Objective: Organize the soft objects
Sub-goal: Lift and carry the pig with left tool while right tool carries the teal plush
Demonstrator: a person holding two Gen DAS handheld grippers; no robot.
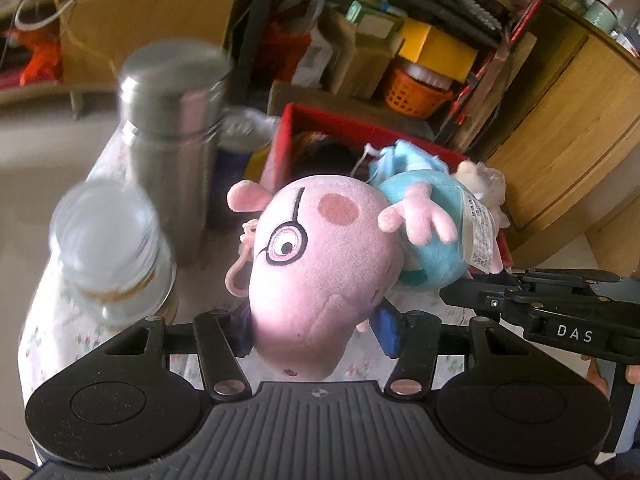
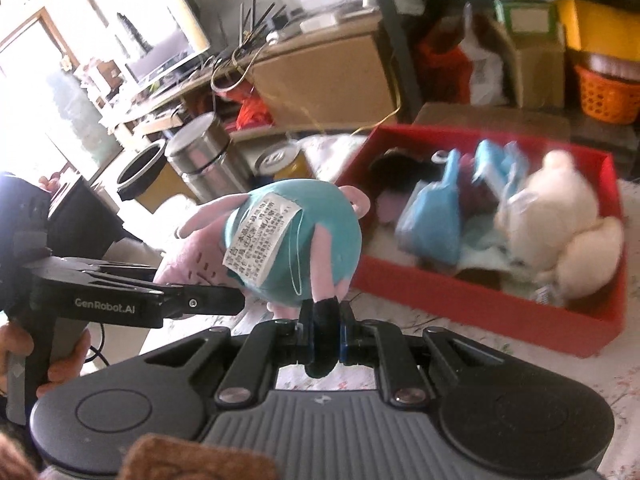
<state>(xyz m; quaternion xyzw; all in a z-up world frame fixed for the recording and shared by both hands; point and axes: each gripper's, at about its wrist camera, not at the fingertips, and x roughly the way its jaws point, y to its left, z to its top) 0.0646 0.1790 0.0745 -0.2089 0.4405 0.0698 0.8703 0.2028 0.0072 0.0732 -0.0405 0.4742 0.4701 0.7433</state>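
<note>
Light and squashy, the pig plush [image 1: 320,264] hangs mid-frame before the red box [image 2: 472,300]: left tool [image 1: 316,336] half-open squeezing its snout, right tool [image 2: 326,336] pinched tight on a foot; firmer hold at the body.

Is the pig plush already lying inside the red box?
No; the pig plush is held between both grippers in front of the red box.

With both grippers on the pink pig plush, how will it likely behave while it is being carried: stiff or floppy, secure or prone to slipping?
The pig plush probably squashes: the left gripper visibly presses into its stuffed snout. The right gripper pinches only a thin dark foot, so the body likely dangles and swings. Fuzzy fabric should resist slipping, and it looks light.
</note>
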